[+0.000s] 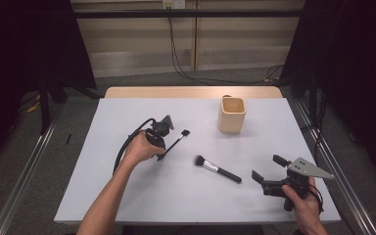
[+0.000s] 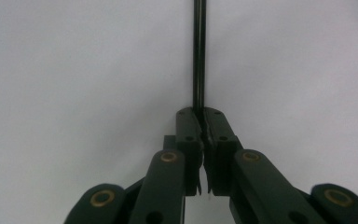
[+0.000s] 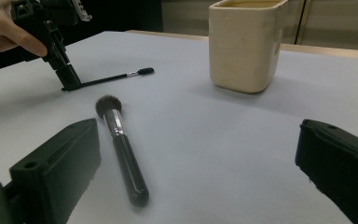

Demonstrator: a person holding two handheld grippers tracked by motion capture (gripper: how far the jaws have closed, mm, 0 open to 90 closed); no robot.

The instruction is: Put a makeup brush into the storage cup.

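In the high view, we saw a pale grey table point(image 1: 127, 196) with a cream square cup point(image 1: 232, 114) standing upright toward its far side. The left hand point(image 1: 139, 147) held the left gripper point(image 1: 160, 155) near the table's middle-left, tipped down so its jaws were pressed together on the near end of a thin black brush point(image 1: 176, 142), which lay along the surface with its small dark head pointing toward the cup. A larger powder brush point(image 1: 217, 169) with a black handle and silver ferrule lay flat on the table, apart from both grippers, its bristles toward the left gripper. At the near right, the right hand point(image 1: 303, 200) held the right gripper point(image 1: 268, 172) with jaws spread wide and nothing between them.

In the left gripper view, we looked down the left gripper point(image 2: 200, 122), whose jaws were clamped tight on the thin brush's slender handle point(image 2: 198, 51), which ran straight away over the bare table.

In the right gripper view, the right gripper's point(image 3: 196, 158) jaws stood wide apart at the frame's lower corners. Between them lay the powder brush point(image 3: 121, 149), handle toward us. Beyond it the left gripper point(image 3: 67, 77) pinned the thin brush point(image 3: 116, 77) at the table, and the cup point(image 3: 244, 44) stood at the far right.
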